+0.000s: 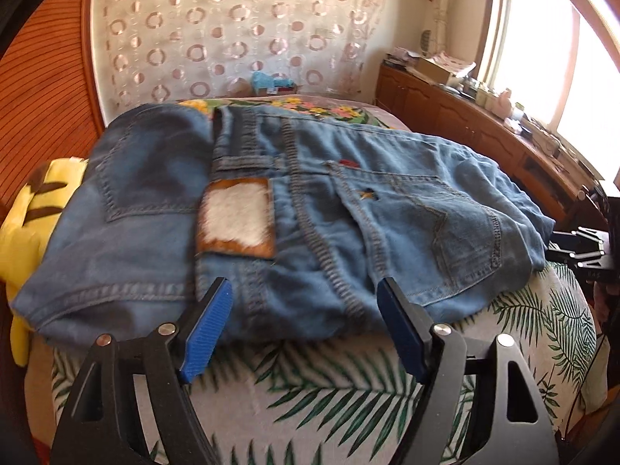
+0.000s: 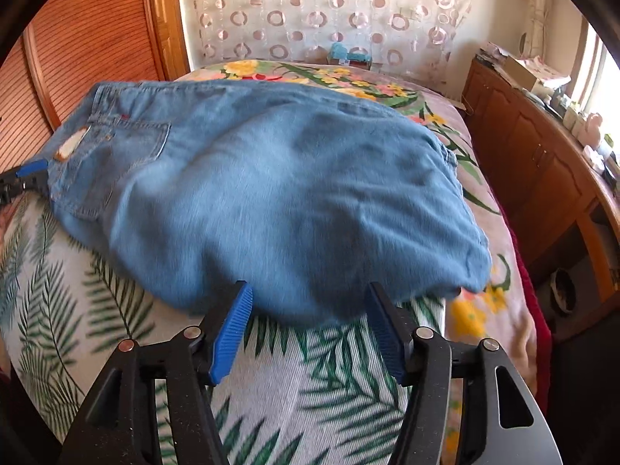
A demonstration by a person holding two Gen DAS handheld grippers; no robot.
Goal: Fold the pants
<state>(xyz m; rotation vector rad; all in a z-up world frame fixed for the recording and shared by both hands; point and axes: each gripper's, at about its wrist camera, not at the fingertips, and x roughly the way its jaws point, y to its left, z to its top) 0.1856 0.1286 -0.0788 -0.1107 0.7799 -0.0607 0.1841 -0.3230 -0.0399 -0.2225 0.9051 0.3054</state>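
Note:
Blue denim pants (image 1: 294, 217) lie in a folded bundle on the leaf-print bed cover (image 1: 310, 387), back side up, with a brown-and-white waist patch (image 1: 236, 219) and a back pocket showing. My left gripper (image 1: 304, 290) is open, its blue pads just at the near edge by the waistband, holding nothing. In the right wrist view the pants (image 2: 271, 201) spread as a smooth folded leg section. My right gripper (image 2: 308, 294) is open at the near edge of the fabric, empty. The left gripper's tip (image 2: 29, 168) shows at the far left by the waist.
A yellow plush toy (image 1: 27, 224) lies left of the pants. A flowered blanket (image 2: 484, 310) covers the bed's far and right side. A wooden sideboard (image 2: 542, 162) with clutter runs along the right under the window. A wooden slatted panel (image 2: 89, 42) stands at the left.

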